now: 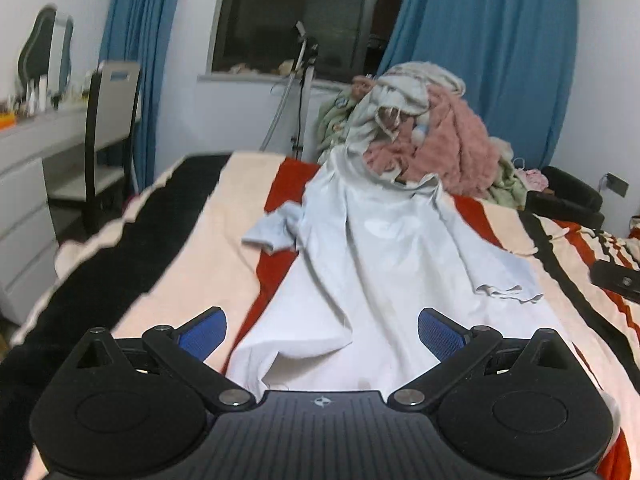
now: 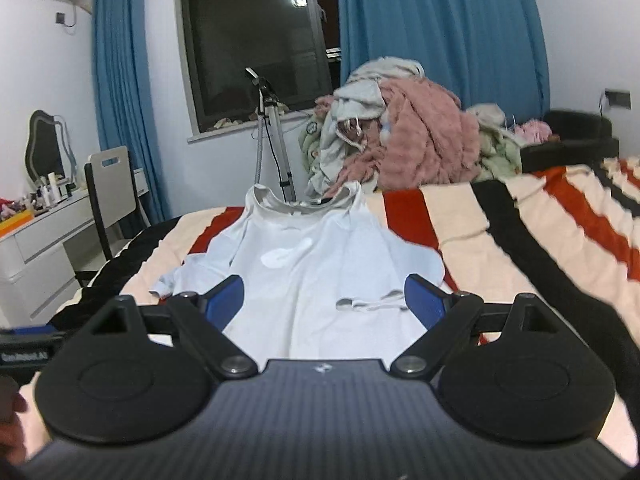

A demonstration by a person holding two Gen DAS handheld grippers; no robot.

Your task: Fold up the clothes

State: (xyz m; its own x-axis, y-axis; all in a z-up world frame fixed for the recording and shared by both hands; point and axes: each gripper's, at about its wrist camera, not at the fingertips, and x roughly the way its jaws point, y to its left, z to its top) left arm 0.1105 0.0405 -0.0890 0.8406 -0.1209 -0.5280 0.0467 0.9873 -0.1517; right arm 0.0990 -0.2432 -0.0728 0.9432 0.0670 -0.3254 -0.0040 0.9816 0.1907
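Observation:
A pale blue T-shirt (image 1: 372, 252) lies lengthwise on the striped bed cover, collar toward the laundry heap, both short sleeves spread out. Its hem end is rumpled and folded over near my left gripper (image 1: 322, 334), which hovers just above it, open, blue pads empty. In the right wrist view the same T-shirt (image 2: 316, 272) shows a white print on the chest. My right gripper (image 2: 324, 300) hangs over the shirt's lower half, open and holding nothing. Part of the right gripper (image 1: 616, 280) shows at the right edge of the left wrist view.
A heap of laundry (image 2: 404, 136) with a pink fluffy piece sits at the far end of the bed (image 2: 520, 232). A garment steamer stand (image 2: 272, 136) stands by the window. A white desk (image 1: 36, 152) and chair (image 1: 112, 120) are to the left. A hand (image 2: 12, 420) shows bottom left.

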